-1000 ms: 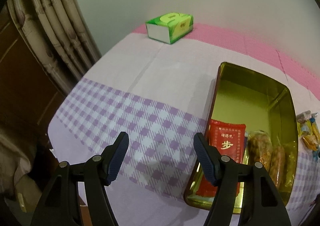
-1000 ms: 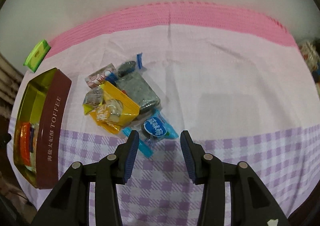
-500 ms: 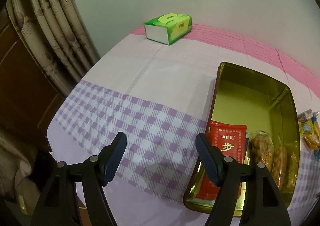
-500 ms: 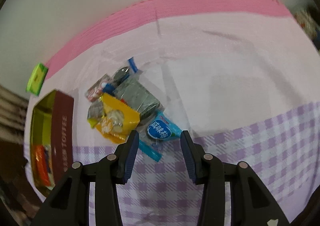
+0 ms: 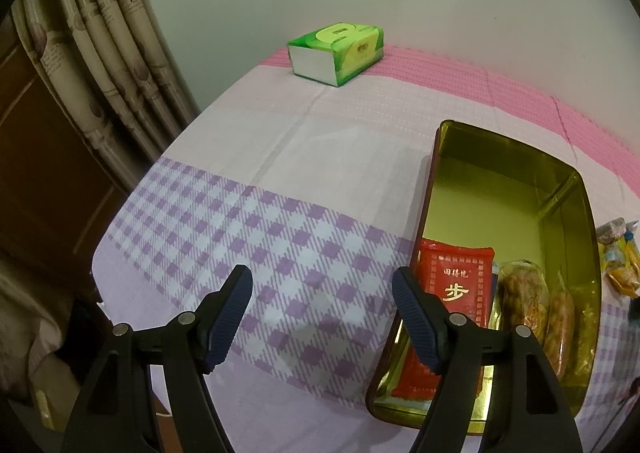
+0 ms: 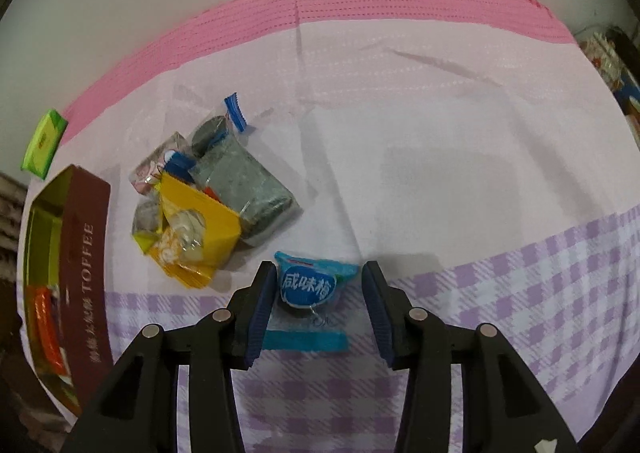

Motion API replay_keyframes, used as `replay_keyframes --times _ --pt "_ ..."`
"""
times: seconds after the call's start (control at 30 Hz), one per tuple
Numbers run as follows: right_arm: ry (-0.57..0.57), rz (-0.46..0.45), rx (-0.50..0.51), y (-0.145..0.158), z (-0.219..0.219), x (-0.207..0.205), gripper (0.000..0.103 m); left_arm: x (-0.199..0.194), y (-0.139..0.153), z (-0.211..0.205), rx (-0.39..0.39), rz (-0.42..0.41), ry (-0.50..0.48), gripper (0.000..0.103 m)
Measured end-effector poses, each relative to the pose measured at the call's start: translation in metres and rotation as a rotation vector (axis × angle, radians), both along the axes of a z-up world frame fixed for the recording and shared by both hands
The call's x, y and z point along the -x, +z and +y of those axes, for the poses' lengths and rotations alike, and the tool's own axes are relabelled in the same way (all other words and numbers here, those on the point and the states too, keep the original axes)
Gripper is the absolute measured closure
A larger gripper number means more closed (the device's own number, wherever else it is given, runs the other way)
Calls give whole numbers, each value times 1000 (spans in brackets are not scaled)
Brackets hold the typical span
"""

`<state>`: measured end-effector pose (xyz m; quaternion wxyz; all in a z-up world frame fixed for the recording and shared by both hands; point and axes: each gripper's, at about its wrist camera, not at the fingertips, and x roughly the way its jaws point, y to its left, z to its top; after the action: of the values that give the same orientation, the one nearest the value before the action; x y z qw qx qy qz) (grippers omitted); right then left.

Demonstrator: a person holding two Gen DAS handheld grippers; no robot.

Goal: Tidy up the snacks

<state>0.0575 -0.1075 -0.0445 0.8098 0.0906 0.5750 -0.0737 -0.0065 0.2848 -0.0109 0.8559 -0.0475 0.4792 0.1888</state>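
A gold-lined toffee tin (image 5: 492,193) sits right of my left gripper (image 5: 324,313), which hangs open over the checked cloth with nothing between its fingers. Inside the tin lie a red packet (image 5: 456,285) and two clear bags of brown snacks (image 5: 524,297). In the right wrist view my right gripper (image 6: 319,305) stands open low over the cloth. A blue snack packet (image 6: 308,287) lies flat between its fingers, close to the left pad and clear of the right one. Beyond it is the snack pile, with a yellow packet (image 6: 200,221) and a grey packet (image 6: 244,185). The tin's brown wall (image 6: 86,253) is far left.
A green tissue pack (image 5: 336,53) rests at the table's far end by the wall. A curtain (image 5: 100,53) and dark wooden furniture stand off the table's left edge. The edge of the snack pile (image 5: 620,261) shows right of the tin. Clutter (image 6: 608,53) sits at the far right.
My right gripper has come forward and down, so the blue packet now lies between its fingers instead of ahead of them. The left gripper's jaws have widened a little; it has stayed put.
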Motion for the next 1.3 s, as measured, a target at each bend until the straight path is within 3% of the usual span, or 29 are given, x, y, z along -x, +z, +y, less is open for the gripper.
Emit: replay_keyframes --times 0.3,0.5,0.77,1.07,1.3 --pt "167 -68 145 -4 24 28 66 -1 6 -28 -46 -25 -68 30" --pt "183 -125 88 -3 16 38 73 -6 19 -63 -79 -40 -168 30" --pt "111 -187 122 -3 -32 30 74 -23 35 -130 -6 -60 -356 30" --pt "79 -260 201 -5 -74 31 75 -46 28 -219 125 -19 -571 30" --pt "72 -293 195 -4 -87 36 75 -63 14 -267 201 19 -639 30"
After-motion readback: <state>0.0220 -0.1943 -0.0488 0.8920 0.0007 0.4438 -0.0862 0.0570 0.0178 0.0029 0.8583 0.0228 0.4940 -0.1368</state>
